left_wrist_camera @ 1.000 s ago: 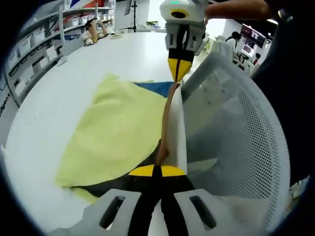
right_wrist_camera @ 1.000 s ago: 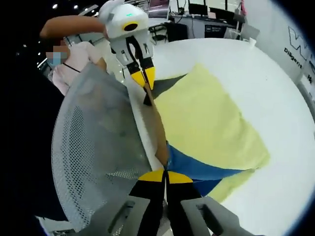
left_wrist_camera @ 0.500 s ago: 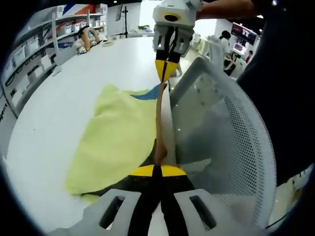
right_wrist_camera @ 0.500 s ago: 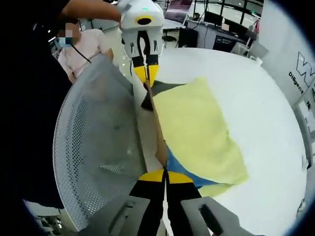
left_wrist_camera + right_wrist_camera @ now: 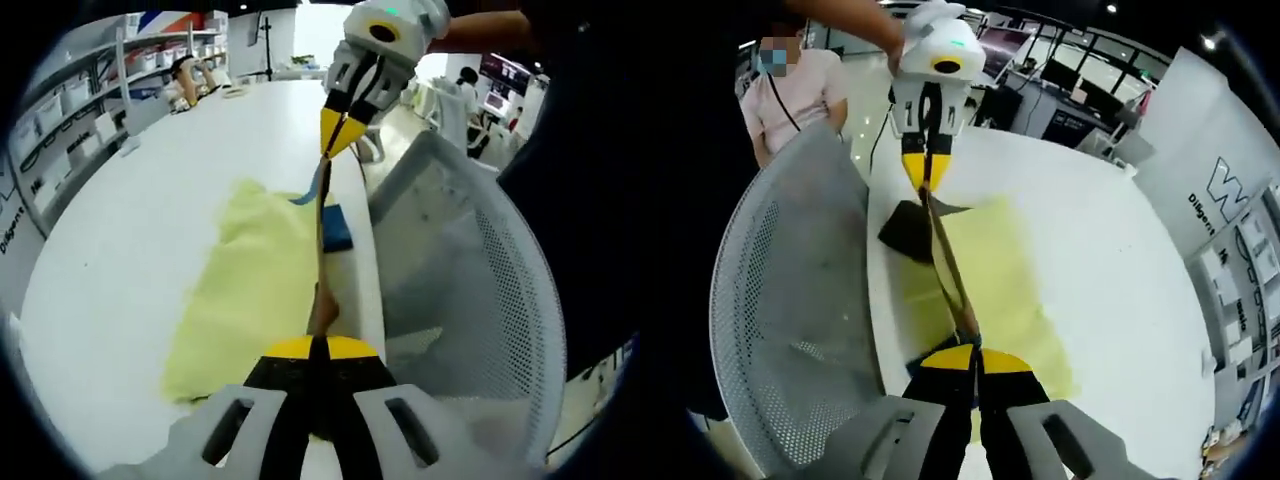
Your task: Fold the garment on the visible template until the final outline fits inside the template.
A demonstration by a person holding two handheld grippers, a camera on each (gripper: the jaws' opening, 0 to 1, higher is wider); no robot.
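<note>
**Yellow garment held taut between 2 claws over a white surface**

A wide white surface (image 5: 150, 190) in a bright open workroom, with shelving along one wall and desks with monitors behind. A grey mesh chair back (image 5: 480, 300) stands against the surface's near edge.

The garment (image 5: 255, 290) is pale yellow cloth with a brownish band along one edge. Most of it lies flat on the surface, reaching to the near edge. The banded edge is lifted off the surface and stretched in a straight line between the 2 claws. It looks light, thin and limp, sagging wherever it is not held, so it should fold easily but will likely slip out of shape if let go on one end. The banded edge looks like a sound place to grip, since it is thicker than the body.

A blue sheet, probably the template (image 5: 337, 228), shows as a small patch beside the cloth in the left gripper view; in the right gripper view the patch (image 5: 905, 232) looks dark. The garment covers most of it.

The left claw (image 5: 312, 345) has its yellow-tipped jaws pressed together on one end of the band. The right claw (image 5: 975, 355) is clamped on the other end. Each claw appears at the far end of the band in the other's view.

No container with contents can be made out; bins on the far shelves are too small to read.
</note>
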